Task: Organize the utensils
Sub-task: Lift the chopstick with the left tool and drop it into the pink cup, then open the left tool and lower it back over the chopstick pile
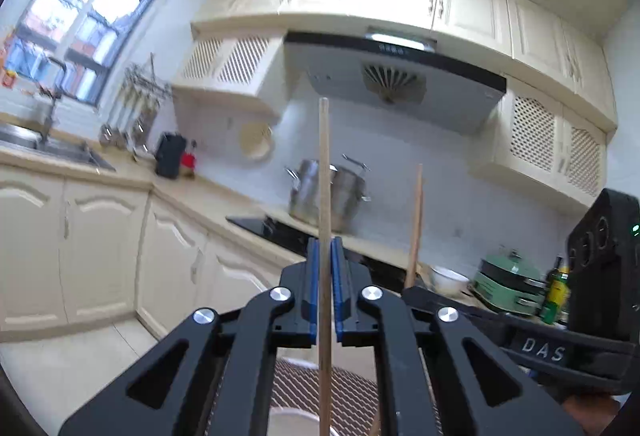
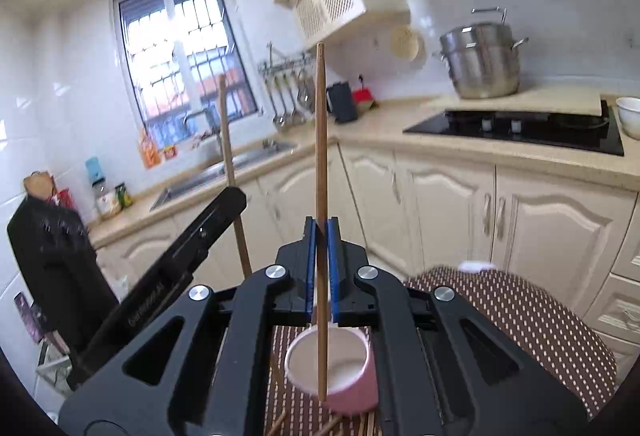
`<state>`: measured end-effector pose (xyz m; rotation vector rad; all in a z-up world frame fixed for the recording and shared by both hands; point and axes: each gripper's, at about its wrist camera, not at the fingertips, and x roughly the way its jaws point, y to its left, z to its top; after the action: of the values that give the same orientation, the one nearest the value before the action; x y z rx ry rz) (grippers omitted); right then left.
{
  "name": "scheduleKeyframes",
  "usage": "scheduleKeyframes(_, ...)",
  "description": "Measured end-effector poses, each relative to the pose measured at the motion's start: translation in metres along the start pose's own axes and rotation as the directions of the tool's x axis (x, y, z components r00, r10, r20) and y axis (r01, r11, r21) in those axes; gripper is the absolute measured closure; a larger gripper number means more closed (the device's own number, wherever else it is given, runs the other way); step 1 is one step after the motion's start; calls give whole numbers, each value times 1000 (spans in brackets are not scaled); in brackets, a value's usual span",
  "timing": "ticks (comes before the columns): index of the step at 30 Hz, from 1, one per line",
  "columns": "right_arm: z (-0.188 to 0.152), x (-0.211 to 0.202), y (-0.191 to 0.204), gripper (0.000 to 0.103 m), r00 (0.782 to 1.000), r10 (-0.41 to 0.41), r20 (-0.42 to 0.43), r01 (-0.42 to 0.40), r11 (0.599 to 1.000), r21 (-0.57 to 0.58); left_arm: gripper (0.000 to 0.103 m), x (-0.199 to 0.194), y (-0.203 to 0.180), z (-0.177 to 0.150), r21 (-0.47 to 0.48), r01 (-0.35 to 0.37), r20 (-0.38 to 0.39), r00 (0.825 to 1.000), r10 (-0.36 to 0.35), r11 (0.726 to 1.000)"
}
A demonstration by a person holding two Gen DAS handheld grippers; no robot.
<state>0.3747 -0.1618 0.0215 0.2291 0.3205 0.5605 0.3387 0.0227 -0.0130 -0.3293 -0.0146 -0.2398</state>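
Two wooden chopsticks, both held straight up. Left tongs (image 1: 326, 276) pinching the left chopstick (image 1: 324, 171) between the blue pads (image 1: 313, 288), pressed tight on it. Right tongs (image 2: 321, 260) pinching the right chopstick (image 2: 320, 139) the same way, low end hanging in front of the pink cup (image 2: 352, 392). In or just above the cup? Hard to tell from here.

Pink cup standing on the table (image 2: 520, 316), on the brown dotted cloth, near the edge closest to the cameras. A few more sticks (image 2: 276, 426) lying flat on the cloth right beside the cup.

Likely next: dropping each stick into the cup.

Could go wrong:
- Stick missing the cup and landing on the cloth, because the cup mouth is small and the stick is long.
- Cup tipping over, from a stick pushing on its rim.
- Stick sliding out early, since thin round wood slips between flat pads.
- The two tongs bumping, being so near each other.
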Motion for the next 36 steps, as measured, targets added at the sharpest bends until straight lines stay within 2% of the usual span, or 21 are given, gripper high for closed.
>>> scheduleKeyframes(2,-2,6,-1,97,1000,-14,19,14,1000,-5,97,7,1,-4,15,-27,18,999,27,1000)
scheduleKeyframes(9,-27,31,-6,97,999,-31,-19,30,999,-31,97,14,17,-34,25,-73,-37,997,74,997)
scheduleKeyframes(21,-57,15,-5,97,996,-75,-43,71,994,-86,96,-13,15,-62,117,-53,-152,986,71,992)
scheduleKeyframes(23,-62,13,-3,97,995,-89,-45,84,992,-96,86,-15,14,-63,114,-41,-173,983,61,993)
scheduleKeyframes(24,-64,13,-2,97,994,-96,-45,91,990,-107,73,-17,14,-63,108,-39,-179,982,58,993)
scheduleKeyframes(29,-73,7,2,97,992,-121,-41,115,985,-128,63,-25,11,-65,115,-26,-207,977,49,993)
scheduleKeyframes(31,-76,6,2,97,991,-130,-43,123,984,-131,51,-30,13,-64,101,-18,-221,974,40,995)
scheduleKeyframes(33,-79,5,2,97,989,-140,-49,132,981,-139,44,-35,15,-64,91,-22,-228,973,42,996)
scheduleKeyframes(36,-84,4,4,97,986,-159,-46,150,976,-155,42,-42,14,-63,100,-31,-228,972,53,995)
